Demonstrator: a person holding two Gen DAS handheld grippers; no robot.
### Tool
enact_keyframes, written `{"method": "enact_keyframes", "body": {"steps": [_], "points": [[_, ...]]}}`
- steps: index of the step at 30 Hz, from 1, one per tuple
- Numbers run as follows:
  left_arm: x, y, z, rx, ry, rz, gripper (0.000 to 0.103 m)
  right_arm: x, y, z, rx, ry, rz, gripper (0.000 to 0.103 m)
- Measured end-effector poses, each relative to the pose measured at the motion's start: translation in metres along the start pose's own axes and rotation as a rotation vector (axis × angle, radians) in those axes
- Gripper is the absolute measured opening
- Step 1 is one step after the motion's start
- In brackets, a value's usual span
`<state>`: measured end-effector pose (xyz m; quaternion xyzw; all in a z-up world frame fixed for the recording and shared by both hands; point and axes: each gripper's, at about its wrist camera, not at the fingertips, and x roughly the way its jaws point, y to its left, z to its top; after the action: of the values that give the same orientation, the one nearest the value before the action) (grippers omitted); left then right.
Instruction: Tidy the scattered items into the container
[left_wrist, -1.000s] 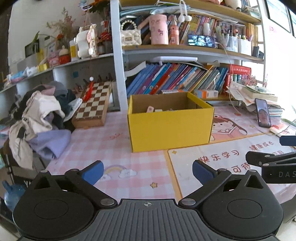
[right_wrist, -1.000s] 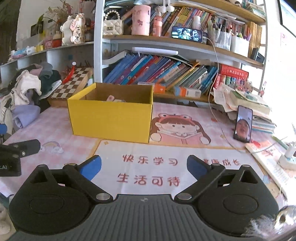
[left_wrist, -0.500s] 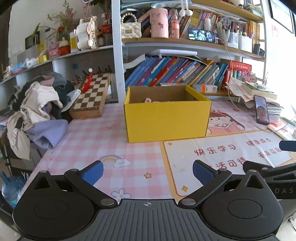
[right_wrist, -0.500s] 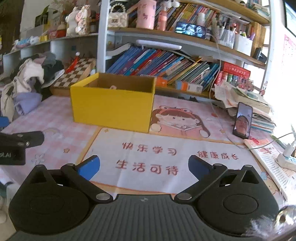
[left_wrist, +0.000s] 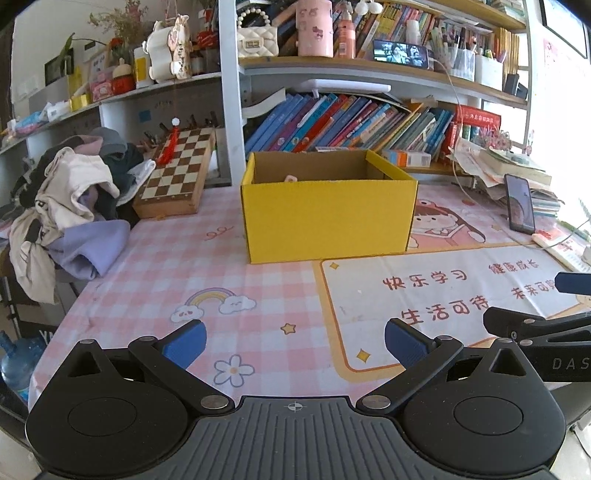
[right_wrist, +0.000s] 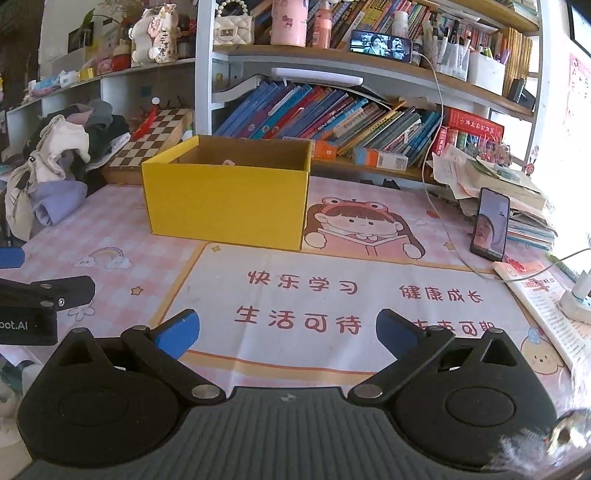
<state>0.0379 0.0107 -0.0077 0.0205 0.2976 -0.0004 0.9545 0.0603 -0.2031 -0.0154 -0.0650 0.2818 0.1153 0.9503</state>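
Left tool (left_wrist: 293, 341) and right tool (right_wrist: 286, 332) spread wide (both empty); yellow box (left_wrist: 327, 218) beyond.

Crowded bookshelf (left_wrist: 369, 122) along white wall, pink checked tablecloth (left_wrist: 177, 273), bright daylight from right

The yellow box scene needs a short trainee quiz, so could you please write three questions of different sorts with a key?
1. True or false: the left gripper holds an item between its fingers.
2. Multiple choice: relative to the yellow box, the chessboard lies (A) inside it, (B) on the table to its left, (C) on top of it.
3. Fill in: the phone stands propped against a stack of ____.

Key: 1 false, both the left gripper and the right gripper are open and empty; 2 B; 3 books.
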Motion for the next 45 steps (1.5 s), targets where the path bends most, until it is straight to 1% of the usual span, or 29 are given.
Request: {"method": "enact_keyframes", "body": {"steps": [6, 16, 45], "points": [[0.0003, -0.0022, 0.0003, 0.01, 0.002, 0.001, 0.103, 0.0001, -0.0003, -0.0006, -0.002, 0.003, 0.003, 0.103], [0.0026, -0.0043, -0.0021, 0.018, 0.029, -0.007, 0.103, 0.0009, -0.001, -0.0017, -0.003, 0.013, 0.01, 0.103], [0.0058, -0.003, -0.0046, 0.028, 0.048, -0.018, 0.103, 0.0057, 0.0048, -0.0005, -0.005, 0.028, 0.02, 0.103]]}}
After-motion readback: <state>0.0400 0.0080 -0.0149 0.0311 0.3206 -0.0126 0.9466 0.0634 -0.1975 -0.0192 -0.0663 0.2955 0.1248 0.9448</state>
